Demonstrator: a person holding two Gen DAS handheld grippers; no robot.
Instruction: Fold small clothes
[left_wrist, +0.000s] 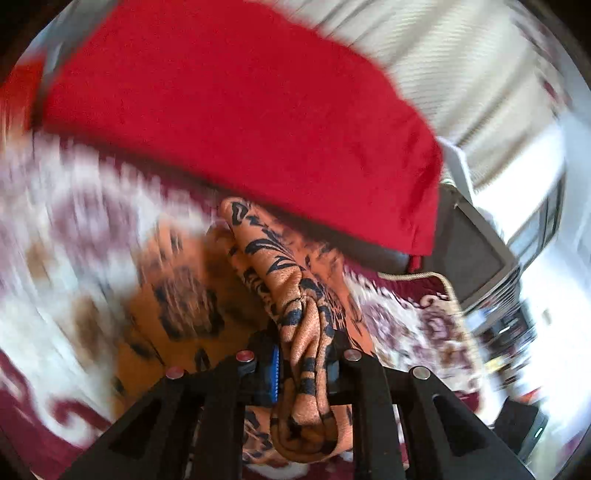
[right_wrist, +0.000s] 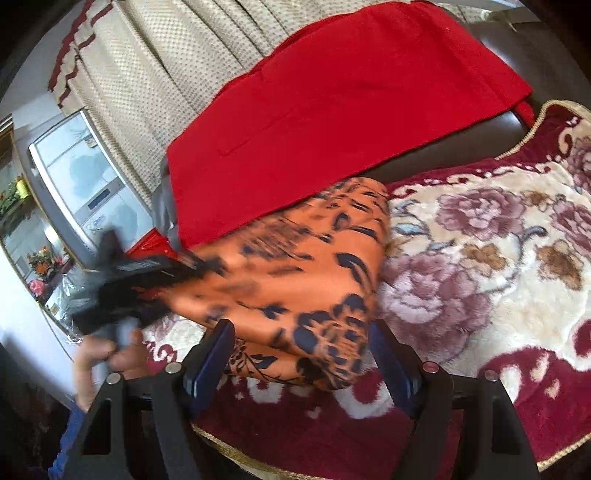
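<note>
An orange cloth with a dark blue print (left_wrist: 295, 295) runs bunched up between the fingers of my left gripper (left_wrist: 303, 365), which is shut on it. In the right wrist view the same orange cloth (right_wrist: 295, 277) lies spread on a floral blanket (right_wrist: 480, 240). Its near edge sits between the wide-apart fingers of my right gripper (right_wrist: 299, 354), and the pads do not press on it. The left gripper (right_wrist: 192, 266) shows there as a blurred black shape at the cloth's left end, with a hand (right_wrist: 107, 354) behind it.
A large red cloth (right_wrist: 332, 110) lies behind the orange one, over a dark leather surface (right_wrist: 443, 147); the red cloth (left_wrist: 240, 110) also fills the top of the left view. Beige curtains (right_wrist: 147, 74) hang behind. A glass-fronted cabinet (right_wrist: 74, 184) stands at the left.
</note>
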